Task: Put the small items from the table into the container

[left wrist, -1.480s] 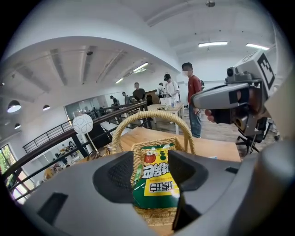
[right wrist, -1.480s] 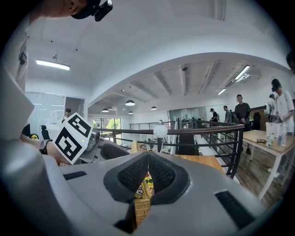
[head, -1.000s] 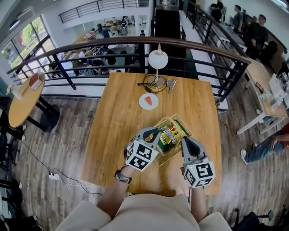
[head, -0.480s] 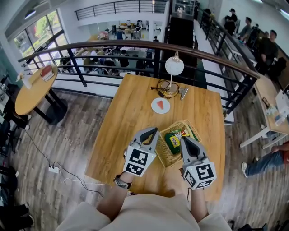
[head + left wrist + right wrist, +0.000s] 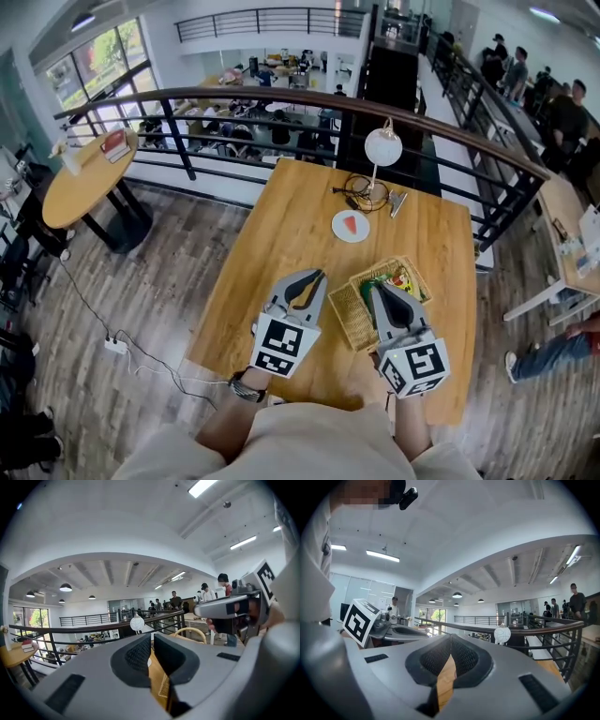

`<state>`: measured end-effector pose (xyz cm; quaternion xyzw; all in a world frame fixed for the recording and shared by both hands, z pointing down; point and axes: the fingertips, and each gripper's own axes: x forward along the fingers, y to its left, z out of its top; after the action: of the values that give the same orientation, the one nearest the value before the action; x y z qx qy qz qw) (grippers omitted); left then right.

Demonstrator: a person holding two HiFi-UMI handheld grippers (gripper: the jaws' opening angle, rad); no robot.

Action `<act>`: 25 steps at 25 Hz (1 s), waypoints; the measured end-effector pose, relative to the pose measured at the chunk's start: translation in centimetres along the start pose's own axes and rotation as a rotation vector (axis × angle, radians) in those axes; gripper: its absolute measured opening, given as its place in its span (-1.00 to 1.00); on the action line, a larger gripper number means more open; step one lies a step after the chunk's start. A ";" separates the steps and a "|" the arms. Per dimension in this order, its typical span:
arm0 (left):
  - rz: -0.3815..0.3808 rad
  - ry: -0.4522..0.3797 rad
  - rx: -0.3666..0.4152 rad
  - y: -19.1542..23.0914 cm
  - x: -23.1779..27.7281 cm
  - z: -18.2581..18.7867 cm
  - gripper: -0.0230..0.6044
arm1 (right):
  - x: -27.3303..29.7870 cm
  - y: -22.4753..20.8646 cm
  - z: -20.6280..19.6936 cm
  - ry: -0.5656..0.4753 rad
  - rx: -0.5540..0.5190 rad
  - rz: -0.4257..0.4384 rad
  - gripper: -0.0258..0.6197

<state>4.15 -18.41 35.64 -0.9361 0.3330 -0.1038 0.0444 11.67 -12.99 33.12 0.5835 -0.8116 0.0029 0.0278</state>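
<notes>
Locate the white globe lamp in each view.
Head view: white globe lamp upper centre, at the far edge of the table.
Left gripper view: lamp just left of centre, before the railing.
Right gripper view: lamp right of centre.
Shared landmark: the dark railing behind the lamp.

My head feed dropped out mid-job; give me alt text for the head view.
The left tool and right tool hover shut and empty over a wooden table, near a wicker basket holding packets. Farther back: a plate with a red slice, a lamp, a cable.
</notes>
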 end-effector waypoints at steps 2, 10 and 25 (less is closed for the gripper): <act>-0.005 -0.005 0.007 0.2 -0.5 0.2 -0.90 | 0.4 0.7 0.5 -0.006 -0.007 0.008 -0.88; 0.000 -0.029 0.082 0.6 -1.5 1.3 -0.91 | 1.1 2.0 1.4 -0.026 -0.018 0.012 -0.88; -0.157 -0.047 0.033 -4.4 0.0 1.1 -0.91 | -2.2 -0.3 0.1 -0.032 0.006 -0.074 -0.88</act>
<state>7.12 -14.95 35.28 -0.9607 0.2558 -0.0902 0.0594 12.62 -11.02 32.86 0.6130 -0.7899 -0.0049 0.0130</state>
